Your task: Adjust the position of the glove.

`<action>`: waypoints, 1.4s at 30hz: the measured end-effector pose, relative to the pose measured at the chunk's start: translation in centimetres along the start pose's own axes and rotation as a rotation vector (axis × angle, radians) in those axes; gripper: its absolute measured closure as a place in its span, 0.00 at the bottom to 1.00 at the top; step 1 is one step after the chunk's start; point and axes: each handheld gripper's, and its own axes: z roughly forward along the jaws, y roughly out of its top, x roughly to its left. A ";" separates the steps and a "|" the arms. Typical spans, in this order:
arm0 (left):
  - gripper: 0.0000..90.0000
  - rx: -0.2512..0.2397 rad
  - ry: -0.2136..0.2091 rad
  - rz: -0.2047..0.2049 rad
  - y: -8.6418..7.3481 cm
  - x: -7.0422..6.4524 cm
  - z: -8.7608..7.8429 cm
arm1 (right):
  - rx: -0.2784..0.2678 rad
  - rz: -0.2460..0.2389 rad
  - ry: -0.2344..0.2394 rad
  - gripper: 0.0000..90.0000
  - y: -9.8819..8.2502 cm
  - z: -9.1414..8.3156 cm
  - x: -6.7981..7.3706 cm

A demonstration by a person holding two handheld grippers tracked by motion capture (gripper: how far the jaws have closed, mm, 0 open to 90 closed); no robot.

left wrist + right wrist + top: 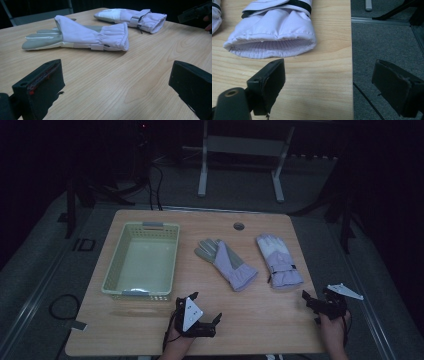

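Gloves [226, 263] lay untouched beside basket [142, 261] | both your grippers, left [198, 311] and right [311, 307], gaped empty | you'd best pinch each cuff squarely.

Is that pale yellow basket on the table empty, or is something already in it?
Empty. The high view shows the basket with a bare floor inside; both gloves, one and the other, lie outside on the table.
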 end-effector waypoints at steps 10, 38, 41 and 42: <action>0.00 0.004 -0.001 -0.011 0.0 0.1 0.0 | 0.003 -0.035 -0.012 0.13 1.2 -1.2 -0.1; 0.00 0.003 -0.007 -0.011 0.0 0.1 0.0 | -0.133 -0.181 0.194 0.13 13.8 -4.7 4.2; 0.00 0.003 -0.007 -0.008 0.0 0.1 0.0 | -0.138 -0.200 0.205 0.13 14.6 -4.7 4.9; 0.00 0.003 -0.007 -0.008 0.0 0.1 0.0 | -0.139 -0.204 0.213 0.13 14.9 -4.7 5.1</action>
